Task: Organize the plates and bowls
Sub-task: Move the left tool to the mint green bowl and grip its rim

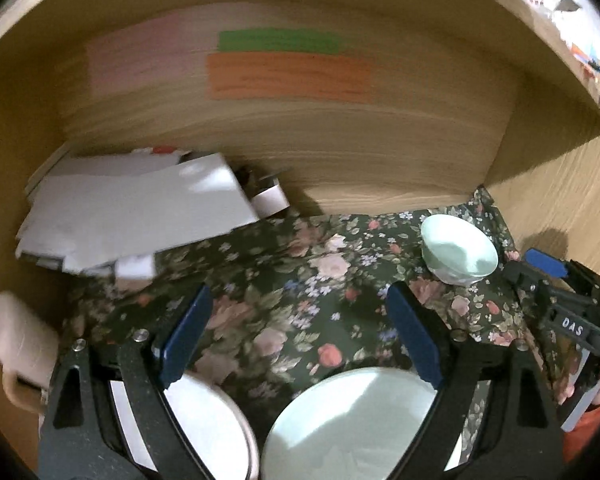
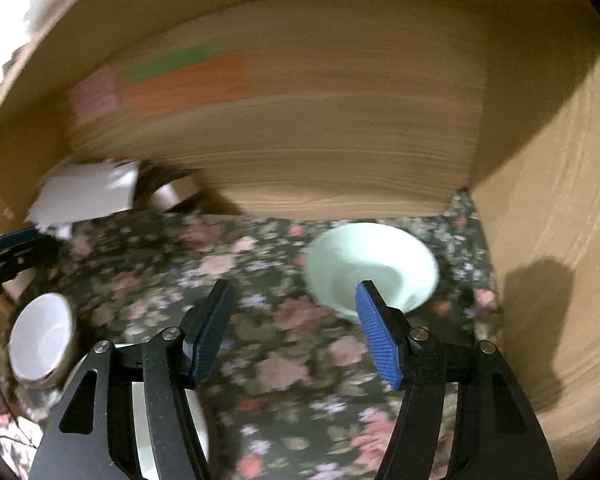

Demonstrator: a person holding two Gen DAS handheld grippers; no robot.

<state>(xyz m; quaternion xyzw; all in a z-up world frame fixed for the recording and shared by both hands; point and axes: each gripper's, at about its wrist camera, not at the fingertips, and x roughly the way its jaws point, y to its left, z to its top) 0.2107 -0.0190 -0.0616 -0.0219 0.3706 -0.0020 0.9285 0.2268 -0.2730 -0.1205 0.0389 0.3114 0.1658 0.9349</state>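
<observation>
Wooden walls enclose a bench (image 1: 380, 184) covered by a floral cloth (image 1: 284, 280), as seen from the left wrist. The left tool (image 1: 300, 336) is spread wide and nothing is grasped; a pale green plate (image 1: 348, 424) and a white bowl (image 1: 208, 428) lie just below it, and a small green bowl (image 1: 458, 248) sits near the right wall.

From the right wrist, the right tool (image 2: 296, 332) is seen released and empty, the green bowl just beyond its right finger. One pad should probably be slid inside the rim before closing, so the bowl is not tipped.
</observation>
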